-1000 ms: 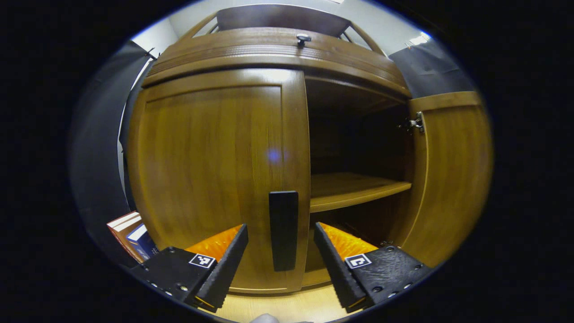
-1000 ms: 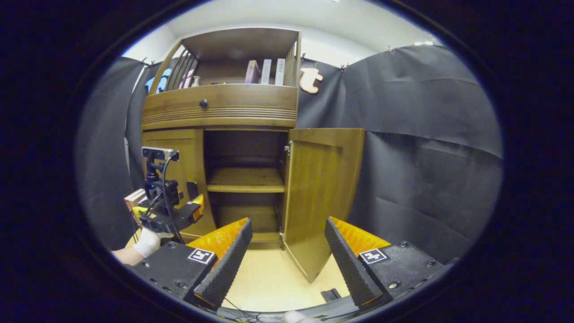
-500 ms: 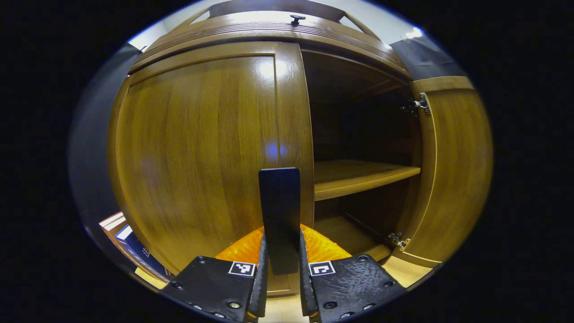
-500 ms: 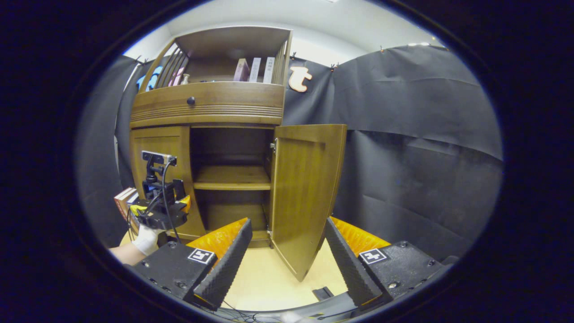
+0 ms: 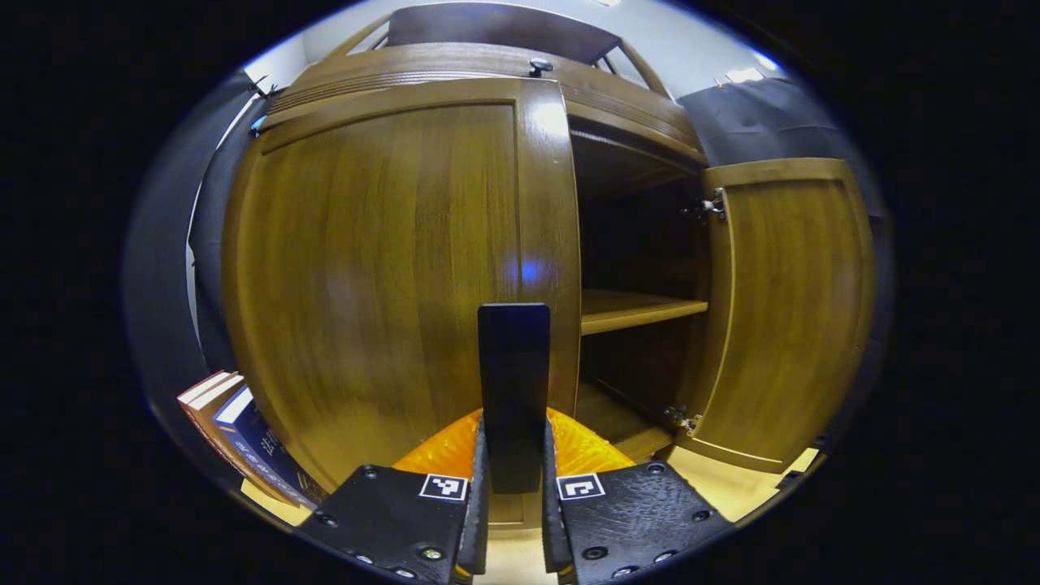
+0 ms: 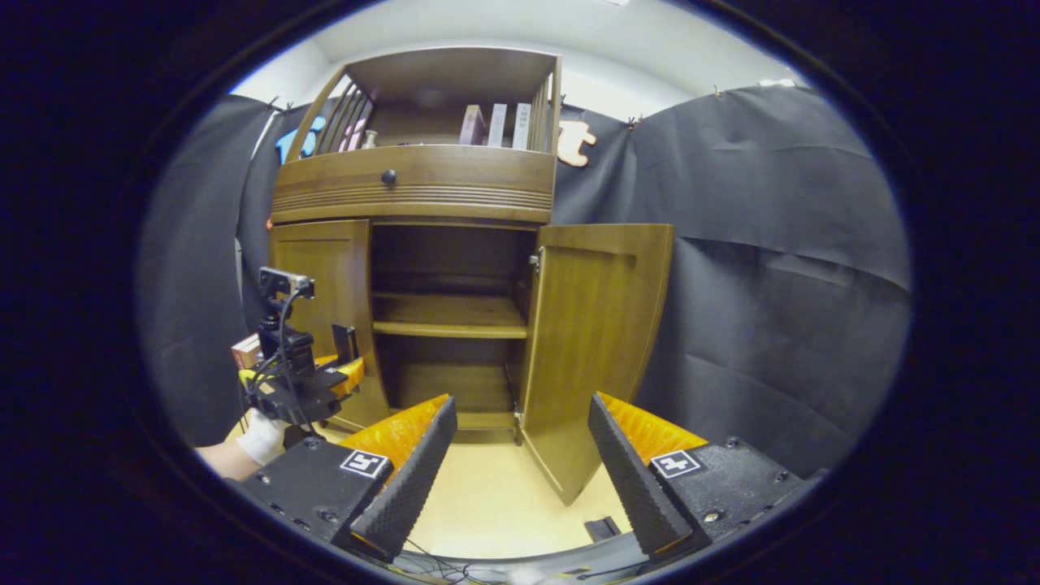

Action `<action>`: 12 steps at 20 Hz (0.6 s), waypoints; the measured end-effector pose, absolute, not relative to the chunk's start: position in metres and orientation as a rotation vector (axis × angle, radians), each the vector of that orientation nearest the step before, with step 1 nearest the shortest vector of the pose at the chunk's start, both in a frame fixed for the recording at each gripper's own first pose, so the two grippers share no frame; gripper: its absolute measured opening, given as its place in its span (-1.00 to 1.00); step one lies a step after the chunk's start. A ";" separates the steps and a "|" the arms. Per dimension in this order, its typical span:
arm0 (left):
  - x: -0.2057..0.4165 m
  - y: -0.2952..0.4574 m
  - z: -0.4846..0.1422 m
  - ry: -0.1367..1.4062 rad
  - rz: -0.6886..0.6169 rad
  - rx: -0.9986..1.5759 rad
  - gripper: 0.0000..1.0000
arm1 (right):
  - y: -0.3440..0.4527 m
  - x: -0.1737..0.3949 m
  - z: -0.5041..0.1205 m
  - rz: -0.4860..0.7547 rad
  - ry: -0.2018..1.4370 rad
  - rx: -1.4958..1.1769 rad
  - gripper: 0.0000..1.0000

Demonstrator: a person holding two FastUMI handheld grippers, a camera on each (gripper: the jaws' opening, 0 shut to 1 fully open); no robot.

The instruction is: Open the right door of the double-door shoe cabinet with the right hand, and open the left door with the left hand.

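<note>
The brown shoe cabinet (image 6: 422, 195) has its right door (image 6: 597, 341) swung wide open, baring an inner shelf (image 6: 451, 325). In the left gripper view that door (image 5: 784, 309) stands at the right. My left gripper (image 5: 513, 496) is shut on the black upright handle (image 5: 513, 382) of the left door (image 5: 382, 268), which looks slightly ajar. The right gripper view has this left gripper (image 6: 305, 382), held by a gloved hand (image 6: 262, 435), at the left door (image 6: 325, 301). My right gripper (image 6: 520, 463) is open with nothing between its fingers, well back from the cabinet.
Books (image 5: 236, 431) lean beside the cabinet's left side. Above the doors are a drawer with a round knob (image 6: 388, 176) and an open shelf holding books (image 6: 496, 123). Black cloth (image 6: 772, 284) hangs to the right. A small dark object (image 6: 603, 528) lies on the pale floor (image 6: 487, 504).
My left gripper moved in and shut on the left door's handle; since then the door's free edge has come slightly forward. The right gripper stayed open, and its view drifted a little sideways.
</note>
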State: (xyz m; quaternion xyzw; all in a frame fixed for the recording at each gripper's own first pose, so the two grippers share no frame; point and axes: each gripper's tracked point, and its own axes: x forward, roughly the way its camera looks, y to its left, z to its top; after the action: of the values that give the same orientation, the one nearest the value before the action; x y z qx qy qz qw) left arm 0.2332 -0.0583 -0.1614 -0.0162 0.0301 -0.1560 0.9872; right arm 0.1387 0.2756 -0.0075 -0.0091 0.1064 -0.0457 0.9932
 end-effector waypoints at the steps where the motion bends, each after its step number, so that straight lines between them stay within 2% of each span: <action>1: 0.223 -0.053 -0.162 0.060 -0.316 -0.026 -0.48 | 0.279 0.137 -0.009 -0.080 0.219 -0.014 1.00; 12: 0.141 0.005 -0.163 0.072 -0.235 -0.046 -0.49 | 0.318 0.137 -0.027 0.069 0.259 0.000 1.00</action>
State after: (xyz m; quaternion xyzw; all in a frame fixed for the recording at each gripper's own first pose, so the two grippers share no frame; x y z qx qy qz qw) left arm 0.1410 0.0047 -0.1630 -0.0230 0.0360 -0.1170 0.9922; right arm 0.1372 0.3176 -0.0270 -0.0001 0.1290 0.0345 0.9910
